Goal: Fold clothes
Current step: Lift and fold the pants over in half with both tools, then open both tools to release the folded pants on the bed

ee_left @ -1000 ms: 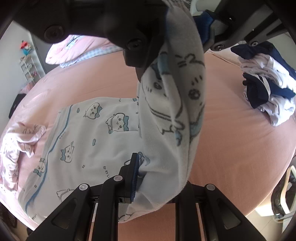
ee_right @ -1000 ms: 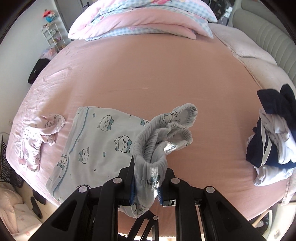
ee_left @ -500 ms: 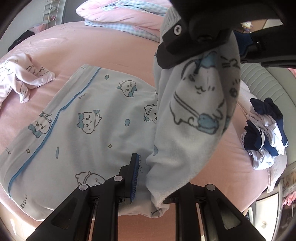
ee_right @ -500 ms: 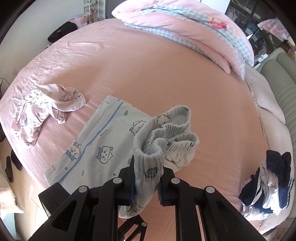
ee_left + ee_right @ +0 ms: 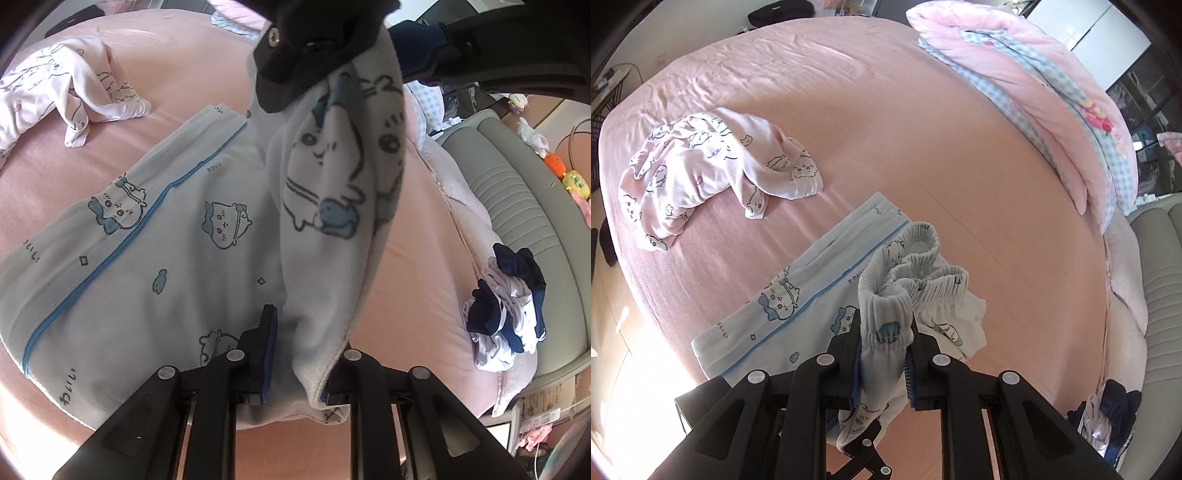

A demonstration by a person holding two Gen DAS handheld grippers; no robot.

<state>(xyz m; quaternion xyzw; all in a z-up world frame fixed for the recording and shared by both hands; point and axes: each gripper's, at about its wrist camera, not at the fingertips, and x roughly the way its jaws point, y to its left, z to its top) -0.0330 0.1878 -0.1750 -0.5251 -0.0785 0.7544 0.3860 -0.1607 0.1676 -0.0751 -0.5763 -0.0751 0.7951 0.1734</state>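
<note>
Two matte black handheld grippers, same build on both

The left gripper [image 5: 295,354] and right gripper [image 5: 882,354] each have angular black linkage arms with round silver pivot screws [image 5: 938,359], plus ribbed blue pads [image 5: 270,356] on the inner finger faces (a rubbery look). A dark navy sleeve [image 5: 417,40] shows at the left view's top.

soft matt printed cloth is seen in the pale blue pyjama trousers [image 5: 798,295], with a gathered elastic waistband [image 5: 916,266]. the bed sheet [image 5: 886,122] is smooth matt cloth. the gripper [image 5: 882,354] is matt black plastic.
</note>
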